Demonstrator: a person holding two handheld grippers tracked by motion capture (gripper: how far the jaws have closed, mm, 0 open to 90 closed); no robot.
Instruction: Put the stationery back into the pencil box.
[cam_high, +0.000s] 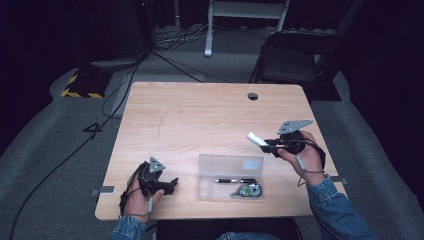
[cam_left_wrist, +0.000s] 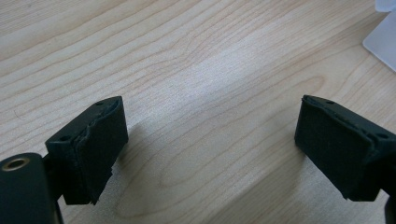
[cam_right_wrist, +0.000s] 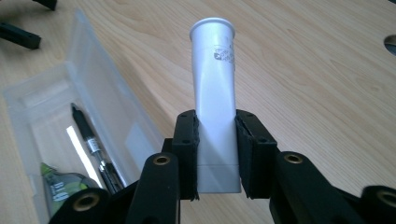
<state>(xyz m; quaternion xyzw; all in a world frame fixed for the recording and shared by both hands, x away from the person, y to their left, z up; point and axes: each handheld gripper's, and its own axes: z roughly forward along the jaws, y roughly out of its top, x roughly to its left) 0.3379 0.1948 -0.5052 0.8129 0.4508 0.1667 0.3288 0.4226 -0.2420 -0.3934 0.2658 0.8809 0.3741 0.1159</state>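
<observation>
Table (cam_high: 200, 110) of light wood grain, rectangular, with a round cable hole (cam_high: 253, 96) near the far edge. Clear plastic rectangular box (cam_high: 230, 170), lid off or open, sits near the front edge, between the two hands. Inside the box: black pen (cam_high: 235, 180) lying lengthwise, and a green-and-white correction-tape-like dispenser (cam_high: 248, 190) just in front of it, close to the pen; exact type hard to tell. In the right gripper view the box (cam_right_wrist: 51, 93) lies left of the jaws, pen (cam_right_wrist: 88, 140) and green item (cam_right_wrist: 58, 186) in its near end.

Right gripper (cam_high: 267, 145) is held above the table, right of the box, jaws clenched on a white plastic tube (cam_high: 257, 138) with a flared round end. In the right gripper view the white tube (cam_right_wrist: 215, 84) is gripped near its flat base, both pads (cam_right_wrist: 187, 149) pressing its sides, flared end pointing away over bare wood, off the table surface.

Left gripper (cam_high: 170, 186) rests low at the front left, just left of the box. Left gripper view: jaws released, wide apart, nothing between the pads (cam_left_wrist: 98, 144), bare wood below, box corner (cam_left_wrist: 383, 37) at the top right.
</observation>
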